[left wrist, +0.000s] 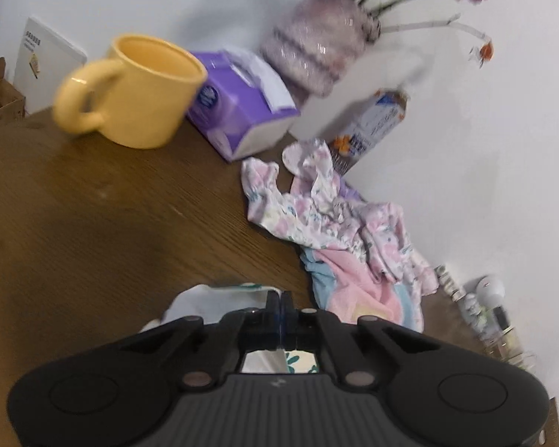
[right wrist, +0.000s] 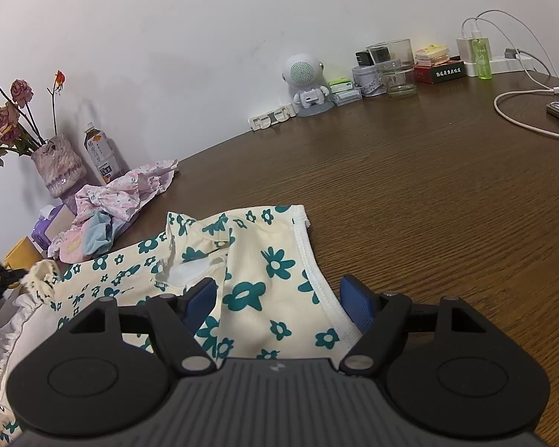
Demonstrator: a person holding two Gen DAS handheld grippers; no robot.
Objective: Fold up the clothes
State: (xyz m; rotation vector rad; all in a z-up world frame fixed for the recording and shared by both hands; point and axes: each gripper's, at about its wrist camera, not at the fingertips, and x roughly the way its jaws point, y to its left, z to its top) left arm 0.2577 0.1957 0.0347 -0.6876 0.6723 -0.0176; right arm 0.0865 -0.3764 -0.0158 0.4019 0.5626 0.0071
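Cream floral garment (right wrist: 249, 287) lying under my spread right fingers (right wrist: 357, 303), lining up a hem grasp | left fingers (left wrist: 269, 307) pinching its cloth, keeping it taut | pink pile (right wrist: 104, 216) waiting beyond the garment.

The right gripper (right wrist: 279, 300) is wide open over a cream shirt (right wrist: 249, 260) with green flowers. One blue pad (right wrist: 357, 301) sits at the shirt's white edge, and the other is on the cloth. The shirt lies crumpled on a brown table (right wrist: 410, 193). Far ahead and to the left is a pile of pink clothes (right wrist: 119, 197), next to a vase (right wrist: 57, 167) of dried roses and a bottle (right wrist: 100, 152). Straight ahead by the wall stands a little white robot toy (right wrist: 305, 82). Ahead to the right are glass jars (right wrist: 395, 67) and white cables (right wrist: 518, 111).
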